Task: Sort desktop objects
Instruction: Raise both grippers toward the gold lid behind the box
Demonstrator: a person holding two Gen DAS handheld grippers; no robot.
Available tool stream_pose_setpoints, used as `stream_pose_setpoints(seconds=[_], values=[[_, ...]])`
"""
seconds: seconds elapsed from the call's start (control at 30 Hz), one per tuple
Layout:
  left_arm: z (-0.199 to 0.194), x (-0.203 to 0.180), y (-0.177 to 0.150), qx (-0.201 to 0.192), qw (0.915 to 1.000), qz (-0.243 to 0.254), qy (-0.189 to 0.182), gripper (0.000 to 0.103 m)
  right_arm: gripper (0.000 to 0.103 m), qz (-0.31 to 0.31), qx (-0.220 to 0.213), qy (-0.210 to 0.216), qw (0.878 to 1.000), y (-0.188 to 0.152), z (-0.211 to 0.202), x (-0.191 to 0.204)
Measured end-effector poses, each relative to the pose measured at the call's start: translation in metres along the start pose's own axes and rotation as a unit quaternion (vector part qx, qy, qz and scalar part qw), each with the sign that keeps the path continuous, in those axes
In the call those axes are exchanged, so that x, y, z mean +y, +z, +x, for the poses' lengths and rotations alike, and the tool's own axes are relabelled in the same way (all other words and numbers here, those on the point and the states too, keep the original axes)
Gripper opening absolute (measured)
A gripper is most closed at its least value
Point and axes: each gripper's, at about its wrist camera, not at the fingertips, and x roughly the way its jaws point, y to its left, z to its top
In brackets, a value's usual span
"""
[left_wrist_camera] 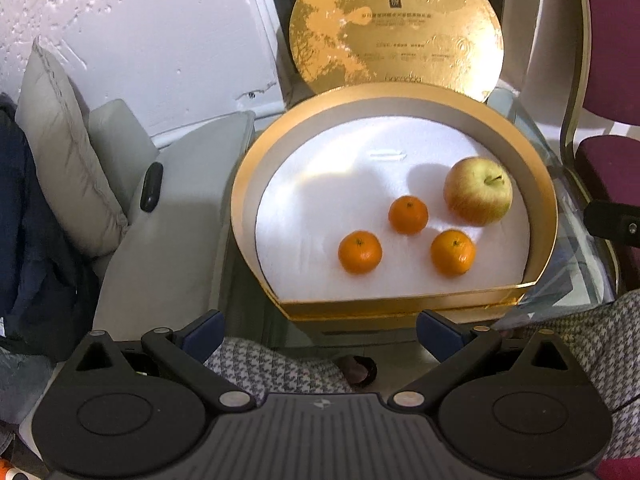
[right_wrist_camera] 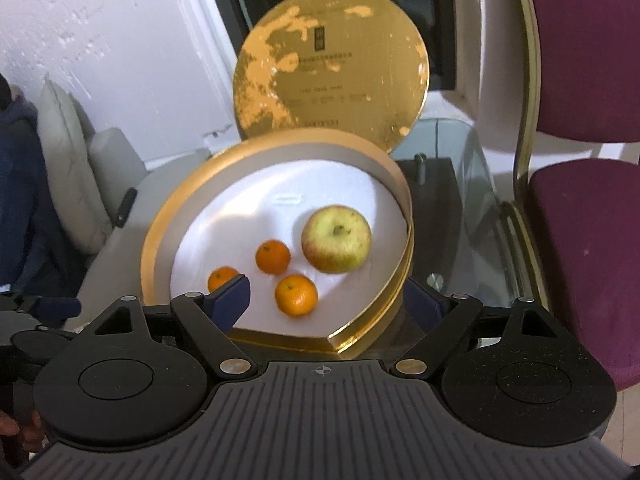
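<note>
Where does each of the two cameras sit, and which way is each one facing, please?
Left wrist: sits behind the open left gripper, facing the gold box head-on; houndstooth-clad legs show below.
Right wrist: sits behind the open right gripper, nearer the box's right corner; the other gripper appears at the left edge.
Shared: box, upright lid, apple, three oranges, glass table, purple chair.

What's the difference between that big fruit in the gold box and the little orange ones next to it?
The apple is larger and yellow-green with a reddish blush; the three tangerines are small and solid orange. The apple sits nearest the box's right wall; the tangerines cluster toward the middle. All lie loose on the white lining of the gold box.
</note>
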Motion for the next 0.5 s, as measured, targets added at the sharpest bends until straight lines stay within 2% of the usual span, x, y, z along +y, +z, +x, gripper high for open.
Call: stream_pose_setpoints(seconds=[0.2,0.5], values=[[-0.001,0.004,0.015,-0.012,0.9999,-0.003,0.009,0.102,0.088,0.000,-0.020,-0.008,1.000,0.014,-0.005,-0.010],[0.000,0.042,0.047,-0.040,0.9978,-0.038,0.037,0.102,0.089,0.011,-0.059,-0.015,0.998,0.044,-0.016,-0.022]])
